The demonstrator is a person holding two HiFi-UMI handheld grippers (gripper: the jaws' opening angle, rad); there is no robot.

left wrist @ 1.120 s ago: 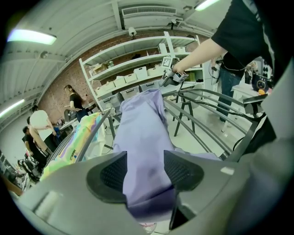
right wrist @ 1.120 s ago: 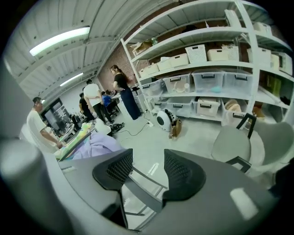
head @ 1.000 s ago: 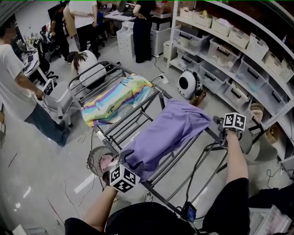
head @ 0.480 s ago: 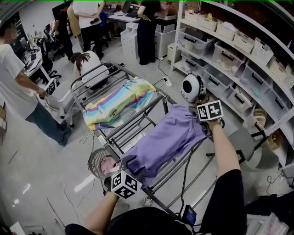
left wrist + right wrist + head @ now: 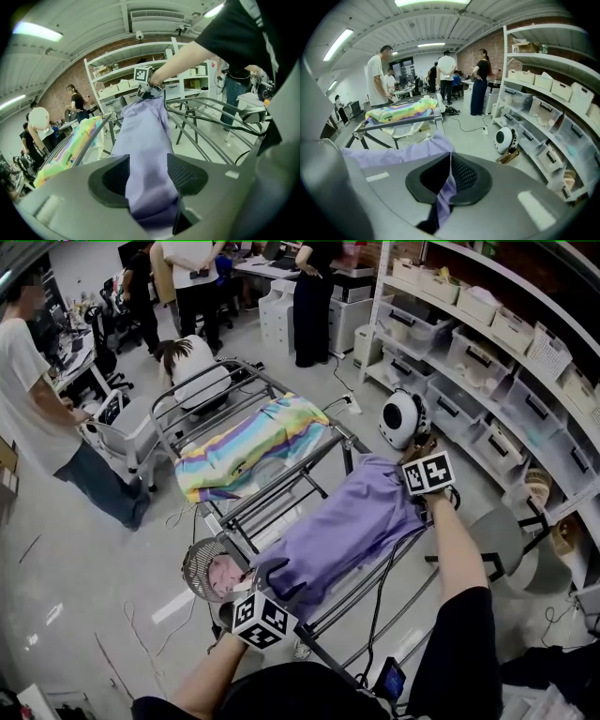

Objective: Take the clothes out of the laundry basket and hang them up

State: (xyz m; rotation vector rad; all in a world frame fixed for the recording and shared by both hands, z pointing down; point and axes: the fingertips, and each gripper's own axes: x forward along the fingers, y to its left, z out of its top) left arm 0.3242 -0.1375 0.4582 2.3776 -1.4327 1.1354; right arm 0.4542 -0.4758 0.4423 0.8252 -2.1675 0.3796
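Note:
A purple garment (image 5: 347, 521) lies lengthwise over the rails of a metal drying rack (image 5: 281, 491). My left gripper (image 5: 267, 585) is at its near end, and the left gripper view shows the bunched cloth (image 5: 143, 136) pressed between the pads of that gripper (image 5: 147, 177). My right gripper (image 5: 411, 463) is at the far end. Its jaws have just closed, and a thin fold of purple cloth (image 5: 449, 187) is pinched in them (image 5: 450, 180). A round mesh laundry basket (image 5: 192, 563) with pale cloth inside stands on the floor by the rack's near left corner.
A rainbow-striped towel (image 5: 248, 442) hangs on the rack's far half. Shelves with storage bins (image 5: 487, 334) run along the right. A white round device (image 5: 403, 418) sits on the floor beyond the rack. A person (image 5: 37, 409) stands at left by an office chair; others stand at the back.
My right gripper swung left from the rack's right edge to the garment's far end, rolled, and shut on the cloth. The left gripper stayed put.

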